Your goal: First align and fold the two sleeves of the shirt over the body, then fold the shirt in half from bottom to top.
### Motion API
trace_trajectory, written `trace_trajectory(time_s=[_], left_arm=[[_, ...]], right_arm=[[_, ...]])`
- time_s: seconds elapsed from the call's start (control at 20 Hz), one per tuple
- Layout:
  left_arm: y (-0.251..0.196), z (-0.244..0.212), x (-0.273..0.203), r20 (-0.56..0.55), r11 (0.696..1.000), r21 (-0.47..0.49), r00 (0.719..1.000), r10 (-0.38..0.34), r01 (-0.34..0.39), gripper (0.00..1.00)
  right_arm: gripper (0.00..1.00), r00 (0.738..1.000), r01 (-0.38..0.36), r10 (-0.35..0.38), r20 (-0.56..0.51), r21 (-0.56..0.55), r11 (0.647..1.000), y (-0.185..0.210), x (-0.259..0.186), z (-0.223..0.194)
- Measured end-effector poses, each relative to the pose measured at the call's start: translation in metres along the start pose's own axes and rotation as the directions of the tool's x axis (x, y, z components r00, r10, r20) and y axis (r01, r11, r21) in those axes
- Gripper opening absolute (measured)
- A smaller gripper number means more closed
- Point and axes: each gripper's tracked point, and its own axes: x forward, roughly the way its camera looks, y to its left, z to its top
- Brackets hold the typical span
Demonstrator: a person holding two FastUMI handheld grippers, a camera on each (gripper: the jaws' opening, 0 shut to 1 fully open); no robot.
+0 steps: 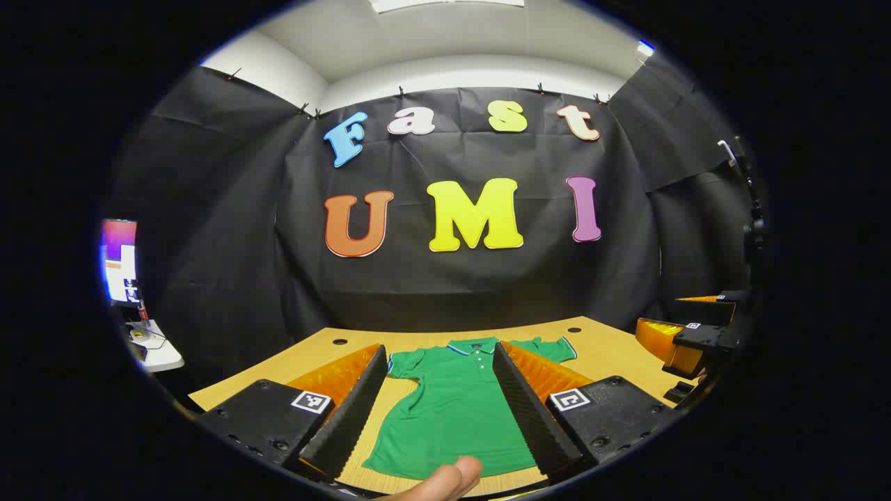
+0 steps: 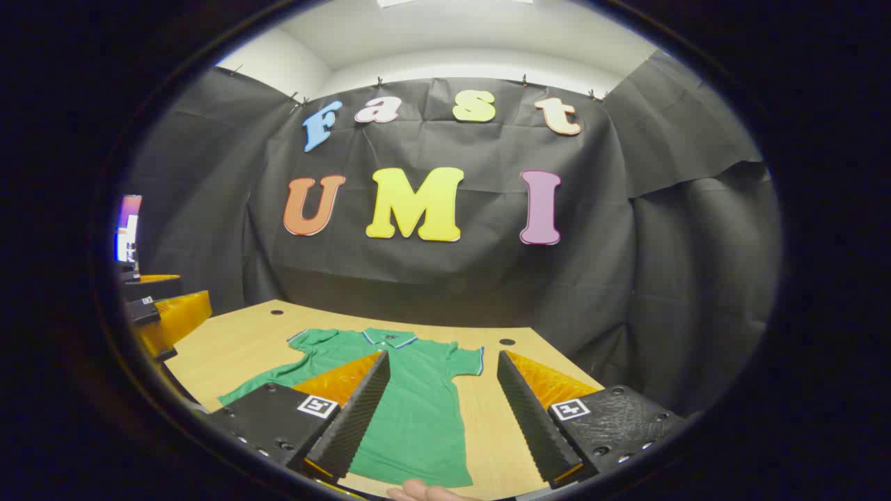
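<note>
A green polo shirt (image 1: 456,410) with a blue-edged collar lies flat on the wooden table (image 1: 605,351), collar toward the far wall and both short sleeves spread out. My left gripper (image 1: 445,407) is held open above the table's near side, the shirt's body showing between its fingers. In the right gripper view the same shirt (image 2: 418,410) lies left of centre. My right gripper (image 2: 442,410) is open too, its gap over the shirt's right side and bare table. The right gripper (image 1: 686,341) also appears at the far right of the left gripper view. Neither gripper touches the shirt.
A fingertip (image 1: 445,480) shows at the bottom edge between the left gripper's fingers. Round holes (image 1: 340,342) mark the table's far corners. A lit screen (image 1: 120,261) and a small white table (image 1: 156,351) stand off to the left. Black cloth closes the back and sides.
</note>
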Motion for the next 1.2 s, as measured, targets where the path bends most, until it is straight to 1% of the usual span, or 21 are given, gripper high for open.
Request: trace_trajectory(time_s=[0.05,0.15,0.2,0.25,0.5,0.55,0.6,0.75,0.9,0.95,1.0,1.05,1.2], left_arm=[[-0.002,-0.004,0.001,-0.013,1.0,-0.011,1.0,-0.003,0.003,0.98],[-0.004,-0.009,0.003,-0.029,1.0,-0.016,1.0,-0.005,0.004,0.98],[-0.003,-0.009,0.005,-0.028,1.0,-0.014,1.0,-0.002,0.001,0.98],[-0.002,-0.007,0.005,-0.022,1.0,-0.019,1.0,0.001,-0.002,0.98],[0.006,-0.015,0.01,-0.044,0.999,-0.034,0.999,0.014,-0.016,0.98],[0.007,-0.015,0.011,-0.045,0.999,-0.033,0.999,0.016,-0.017,0.98],[0.009,-0.015,0.012,-0.046,0.999,-0.036,0.999,0.019,-0.021,0.98],[0.014,-0.018,0.016,-0.055,0.999,-0.043,0.998,0.027,-0.029,0.98],[0.019,-0.025,0.021,-0.073,0.998,-0.056,0.997,0.032,-0.036,0.98],[0.02,-0.027,0.022,-0.081,0.997,-0.06,0.996,0.034,-0.039,0.98],[0.022,-0.03,0.025,-0.091,0.997,-0.064,0.995,0.039,-0.045,0.98],[0.025,-0.033,0.028,-0.098,0.996,-0.065,0.994,0.046,-0.052,0.98],[0.031,-0.039,0.035,-0.108,0.996,-0.051,0.992,0.066,-0.072,0.98]], right_arm=[[0.97,1.0,0.006,-0.006,-0.001,0.005,1.0,-0.004,0.0,-0.001],[0.97,1.0,0.015,-0.015,0.001,0.007,1.0,-0.009,0.001,0.0],[0.93,1.0,0.019,-0.019,0.005,0.007,1.0,-0.011,0.001,0.002],[0.95,1.0,0.022,-0.022,0.011,0.008,1.0,-0.013,0.0,0.003],[0.95,1.0,0.022,-0.023,0.01,0.008,1.0,-0.012,-0.001,0.003],[0.96,1.0,0.024,-0.024,0.007,0.01,1.0,-0.012,0.0,0.001],[0.95,1.0,0.023,-0.023,0.0,0.016,1.0,-0.011,0.001,0.0],[0.95,1.0,0.014,-0.013,-0.025,0.039,0.999,-0.01,0.004,-0.007],[0.95,0.999,0.021,-0.02,-0.042,0.034,0.999,-0.014,0.01,-0.01],[0.96,0.999,0.019,-0.017,-0.047,0.043,0.999,-0.014,0.012,-0.011],[0.97,0.999,0.013,-0.011,-0.052,0.051,0.999,-0.015,0.018,-0.011],[0.95,0.998,0.013,-0.01,-0.064,0.054,0.998,-0.017,0.026,-0.012],[0.95,0.995,0.007,-0.005,-0.098,0.017,1.0,-0.026,0.064,-0.006]])
